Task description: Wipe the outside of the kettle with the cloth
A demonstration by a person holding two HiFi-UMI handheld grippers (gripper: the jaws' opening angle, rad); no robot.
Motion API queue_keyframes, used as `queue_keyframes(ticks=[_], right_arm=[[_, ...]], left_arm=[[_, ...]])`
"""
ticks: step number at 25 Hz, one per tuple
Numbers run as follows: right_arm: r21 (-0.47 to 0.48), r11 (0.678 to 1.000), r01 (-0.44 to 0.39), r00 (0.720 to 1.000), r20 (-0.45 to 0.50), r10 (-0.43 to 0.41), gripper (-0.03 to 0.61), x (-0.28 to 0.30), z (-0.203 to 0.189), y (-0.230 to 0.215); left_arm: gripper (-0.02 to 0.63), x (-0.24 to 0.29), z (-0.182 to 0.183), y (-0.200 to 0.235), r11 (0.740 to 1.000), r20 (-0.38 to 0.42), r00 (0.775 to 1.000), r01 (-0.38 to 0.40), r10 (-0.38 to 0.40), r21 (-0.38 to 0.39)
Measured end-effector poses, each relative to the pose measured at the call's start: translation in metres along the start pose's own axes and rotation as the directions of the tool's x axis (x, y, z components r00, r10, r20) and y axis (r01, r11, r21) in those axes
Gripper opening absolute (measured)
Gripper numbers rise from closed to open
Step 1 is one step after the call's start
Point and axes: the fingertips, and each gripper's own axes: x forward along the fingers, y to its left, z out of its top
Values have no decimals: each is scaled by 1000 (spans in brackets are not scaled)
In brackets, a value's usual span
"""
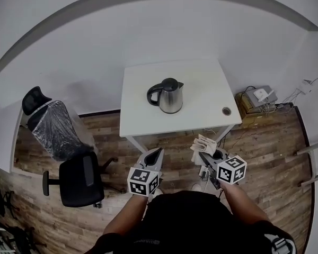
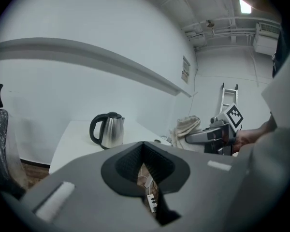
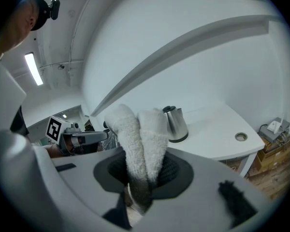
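Kettle (image 1: 167, 95) stands upright mid-worktop (image 1: 143, 118). The steel body looks slick and probably light, so I reckon it'd skate under a wipe; best steadied by the handle (image 1: 152, 93). Right tongs (image 3: 142, 170) are clamped on the cloth (image 3: 140, 129), a soft, bunched terry, held well short of the kettle, off the worktop's near edge. Left tongs (image 2: 144, 151) are closed on nothing, also well short of the kettle. There's bare worktop all round the kettle, wall (image 1: 148, 36) behind.
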Motion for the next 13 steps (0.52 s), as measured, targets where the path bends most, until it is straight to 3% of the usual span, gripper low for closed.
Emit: queue_keyframes(ticks=[13], right_arm=[[6,1000,2,1000,26,-2,91,4,6,1]], left_arm=[[6,-2,11,4,999,24,1000,4,-5,40]])
